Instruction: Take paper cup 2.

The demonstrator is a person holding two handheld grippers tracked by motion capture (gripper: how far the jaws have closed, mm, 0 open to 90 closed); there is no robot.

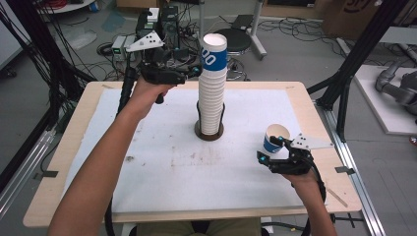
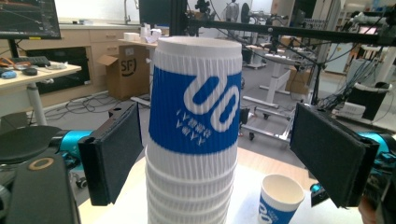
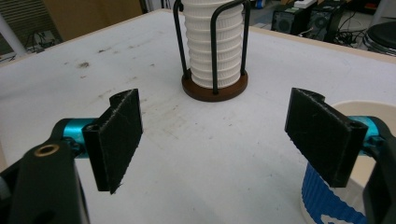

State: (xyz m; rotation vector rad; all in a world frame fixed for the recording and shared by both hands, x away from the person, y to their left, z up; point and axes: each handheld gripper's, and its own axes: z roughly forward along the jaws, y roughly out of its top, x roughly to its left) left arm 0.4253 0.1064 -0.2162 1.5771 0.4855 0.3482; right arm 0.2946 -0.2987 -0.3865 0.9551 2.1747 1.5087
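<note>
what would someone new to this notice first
The tall cup stack in its wire holder at the table's middle stands out most, its top cup banded in blue. The left gripper is raised to that top cup with its jaws open on either side, not touching. A single cup stands upright near the table's right edge, just beside the open right gripper.
</note>
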